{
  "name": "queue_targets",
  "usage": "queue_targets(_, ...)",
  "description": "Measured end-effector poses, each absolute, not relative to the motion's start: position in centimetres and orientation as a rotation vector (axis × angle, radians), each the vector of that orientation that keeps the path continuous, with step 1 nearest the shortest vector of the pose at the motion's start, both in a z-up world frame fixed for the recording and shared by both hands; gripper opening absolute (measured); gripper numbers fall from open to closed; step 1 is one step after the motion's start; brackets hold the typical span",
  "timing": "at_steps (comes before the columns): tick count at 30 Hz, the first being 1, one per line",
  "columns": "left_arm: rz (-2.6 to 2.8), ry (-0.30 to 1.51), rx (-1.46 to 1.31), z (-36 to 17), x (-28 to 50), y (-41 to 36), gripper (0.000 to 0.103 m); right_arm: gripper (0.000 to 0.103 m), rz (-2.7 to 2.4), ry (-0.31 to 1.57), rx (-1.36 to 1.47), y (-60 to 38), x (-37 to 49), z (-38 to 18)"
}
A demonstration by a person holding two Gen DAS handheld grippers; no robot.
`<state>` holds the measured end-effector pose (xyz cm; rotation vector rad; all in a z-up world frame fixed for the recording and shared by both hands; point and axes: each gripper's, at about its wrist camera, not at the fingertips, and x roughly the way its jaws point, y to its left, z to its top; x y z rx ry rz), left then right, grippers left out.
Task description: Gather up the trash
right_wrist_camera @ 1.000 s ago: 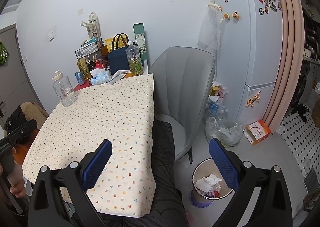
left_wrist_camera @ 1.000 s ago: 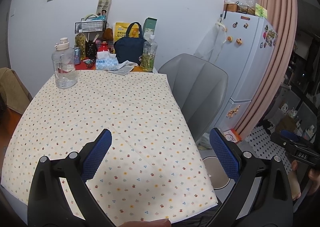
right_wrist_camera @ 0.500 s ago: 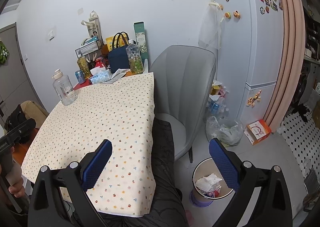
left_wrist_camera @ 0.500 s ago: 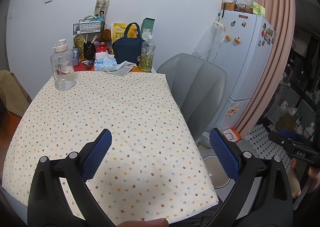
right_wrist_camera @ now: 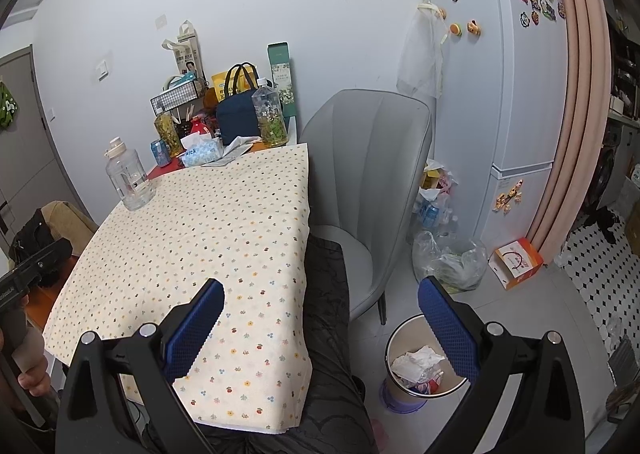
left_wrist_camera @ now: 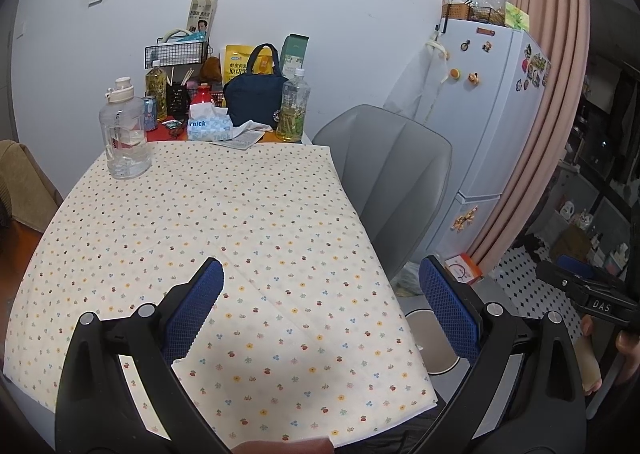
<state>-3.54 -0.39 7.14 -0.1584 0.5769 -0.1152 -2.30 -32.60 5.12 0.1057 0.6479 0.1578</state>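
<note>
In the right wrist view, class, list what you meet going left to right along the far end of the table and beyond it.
Clear water jug → blue can → tissue box → navy lunch bag → green tea bottle → grey chair → white fridge → pink curtain.

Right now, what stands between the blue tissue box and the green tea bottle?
In the left wrist view, crumpled paper lies between tissue box and bottle, the navy bag just behind.

A home dining corner is shown: a cloth-covered surface [left_wrist_camera: 224, 222], a grey chair [right_wrist_camera: 372, 174], a magnet-dotted fridge [right_wrist_camera: 516, 102], and what may be a washing machine [right_wrist_camera: 612, 170].
</note>
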Motion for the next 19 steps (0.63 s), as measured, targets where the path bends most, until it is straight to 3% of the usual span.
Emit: queue_targets(19,-0.13,0.585,-0.154,6.61,-3.34,-0.43,0.097,0.095,0.157,0.652,0.109,-33.02,-2.01,4.76)
